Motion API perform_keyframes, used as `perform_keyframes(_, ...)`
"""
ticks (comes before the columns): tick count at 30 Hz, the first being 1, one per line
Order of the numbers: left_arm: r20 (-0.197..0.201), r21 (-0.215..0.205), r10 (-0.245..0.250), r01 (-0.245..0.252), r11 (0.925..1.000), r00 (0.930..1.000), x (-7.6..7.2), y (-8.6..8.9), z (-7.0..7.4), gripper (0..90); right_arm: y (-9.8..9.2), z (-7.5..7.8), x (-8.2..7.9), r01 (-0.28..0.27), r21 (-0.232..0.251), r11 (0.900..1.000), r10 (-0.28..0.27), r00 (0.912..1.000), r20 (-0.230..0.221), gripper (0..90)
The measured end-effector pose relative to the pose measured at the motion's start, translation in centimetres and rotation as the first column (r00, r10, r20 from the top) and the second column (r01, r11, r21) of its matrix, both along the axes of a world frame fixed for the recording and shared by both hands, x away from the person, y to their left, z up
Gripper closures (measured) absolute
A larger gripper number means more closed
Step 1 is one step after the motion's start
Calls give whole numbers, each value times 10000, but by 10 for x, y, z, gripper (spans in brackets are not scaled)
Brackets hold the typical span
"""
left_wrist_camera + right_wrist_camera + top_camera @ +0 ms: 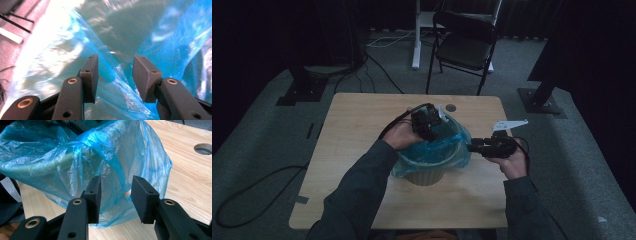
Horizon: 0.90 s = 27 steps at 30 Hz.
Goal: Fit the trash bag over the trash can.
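Note:
A pale round bin [424, 176] stands mid-table, lined with a blue plastic bag [451, 147] whose edge drapes over its rim. My left gripper [430, 132] hovers over the bin's far rim and points down into the bag. In the left gripper view its jaws [115, 75] stand apart with a crease of the blue bag [140, 30] running below them, and the pads do not press it. My right gripper [472, 146] sits level at the bin's right side, aimed at the bag's overhang. Its jaws [116, 195] are open just short of the hanging bag [75, 157].
The wooden table [357, 130] has a round hole [451, 107] near its far edge, also in the right gripper view as hole [203, 148]. A black folding chair [464, 45] stands behind the table. Cables [257, 190] lie on the grey floor at left.

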<state>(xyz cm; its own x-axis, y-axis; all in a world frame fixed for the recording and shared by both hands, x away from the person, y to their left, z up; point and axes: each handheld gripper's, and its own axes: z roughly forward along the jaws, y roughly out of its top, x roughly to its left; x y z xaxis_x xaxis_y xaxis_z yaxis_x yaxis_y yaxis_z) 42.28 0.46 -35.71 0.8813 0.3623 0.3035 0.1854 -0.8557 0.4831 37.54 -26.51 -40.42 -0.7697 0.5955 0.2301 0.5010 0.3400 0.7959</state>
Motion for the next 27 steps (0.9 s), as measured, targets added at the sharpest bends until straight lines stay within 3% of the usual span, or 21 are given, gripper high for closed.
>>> perform_keyframes(5,313,-829,288,-261,9962,9991,-1,13,10,561,0,0,0,22,-6,10000,-22,10000,-10,597)
perform_keyframes(10,528,-1839,753,-644,9808,9958,-2,32,17,560,-1,0,0,30,-9,10000,-30,10000,26,597)
perform_keyframes(13,610,-2551,997,-810,9635,9932,-5,44,19,560,0,0,0,12,-9,10000,-12,10000,38,595)
perform_keyframes(15,770,-2771,1167,-912,9565,9902,-7,51,21,560,0,0,0,21,-12,10000,-21,10000,15,595)
perform_keyframes(17,844,-3143,1311,-985,9442,9878,-9,58,23,560,-1,0,0,31,-14,10000,-31,10000,15,595)
perform_keyframes(21,944,-3467,1609,-1190,9304,9825,-14,73,26,560,-1,0,0,35,-15,10000,-35,10000,14,595)
perform_keyframes(24,942,-3850,1923,-1424,9119,9768,-15,85,25,558,-1,1,0,46,-7,10000,-46,10000,25,594)
perform_keyframes(25,1018,-4048,2111,-1534,9015,9722,-16,90,25,556,-1,1,0,50,-11,10000,-50,10000,38,595)
perform_keyframes(27,942,-4286,2284,-1676,8878,9690,-17,100,24,556,-2,1,0,82,11,10000,-82,10000,27,594)
